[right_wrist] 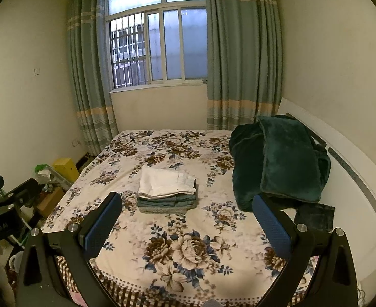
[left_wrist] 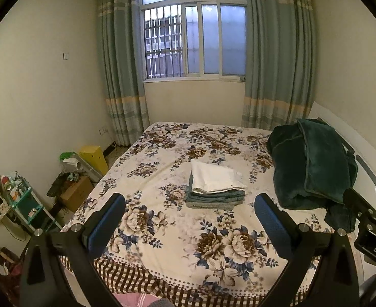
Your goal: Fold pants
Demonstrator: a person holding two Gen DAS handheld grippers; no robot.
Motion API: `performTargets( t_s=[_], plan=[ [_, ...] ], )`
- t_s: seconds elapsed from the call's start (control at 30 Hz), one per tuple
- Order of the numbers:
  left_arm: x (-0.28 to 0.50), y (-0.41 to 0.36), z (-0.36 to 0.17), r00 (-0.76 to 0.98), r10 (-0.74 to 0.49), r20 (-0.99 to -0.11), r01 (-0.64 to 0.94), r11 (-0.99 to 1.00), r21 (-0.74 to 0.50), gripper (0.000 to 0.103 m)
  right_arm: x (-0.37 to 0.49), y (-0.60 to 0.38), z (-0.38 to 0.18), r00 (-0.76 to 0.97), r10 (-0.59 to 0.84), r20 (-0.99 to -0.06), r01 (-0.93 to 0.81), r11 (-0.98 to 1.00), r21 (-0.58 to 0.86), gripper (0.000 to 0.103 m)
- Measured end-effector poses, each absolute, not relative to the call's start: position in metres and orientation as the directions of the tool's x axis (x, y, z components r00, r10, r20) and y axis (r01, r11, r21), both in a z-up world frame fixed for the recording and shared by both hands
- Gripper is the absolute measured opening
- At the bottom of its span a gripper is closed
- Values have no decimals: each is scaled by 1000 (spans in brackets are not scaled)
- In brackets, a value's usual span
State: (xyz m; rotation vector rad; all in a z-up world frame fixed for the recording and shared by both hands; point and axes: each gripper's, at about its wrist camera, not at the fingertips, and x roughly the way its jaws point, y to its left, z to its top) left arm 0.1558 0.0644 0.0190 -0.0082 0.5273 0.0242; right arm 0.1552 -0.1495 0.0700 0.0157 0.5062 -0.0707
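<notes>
I've got both grippers held above the near edge of the bed (left_wrist: pixel 162 151), the left gripper (left_wrist: pixel 189 217) spread wide with nothing in it and the right gripper (right_wrist: pixel 186 218) just the same. The folded pants (right_wrist: pixel 166 181) sit white on top of a neat stack (right_wrist: pixel 167 201) mid-bed. A dark green blanket (right_wrist: pixel 280 158) is heaped by the headboard edge, with dark jeans (right_wrist: pixel 314 216) poking out beneath it.

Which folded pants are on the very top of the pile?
The white pants. They lie on top; every other folded pair in the stack beneath is grey-blue.
</notes>
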Motion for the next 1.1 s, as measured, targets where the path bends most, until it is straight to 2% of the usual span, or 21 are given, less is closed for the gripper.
performTargets(
  t_s=[1.1],
  plan=[
    [159,54,24,865,0,-502,0,1000,-1,103,165,-141,70,871,-40,-489,50,999,6,103]
  ],
)
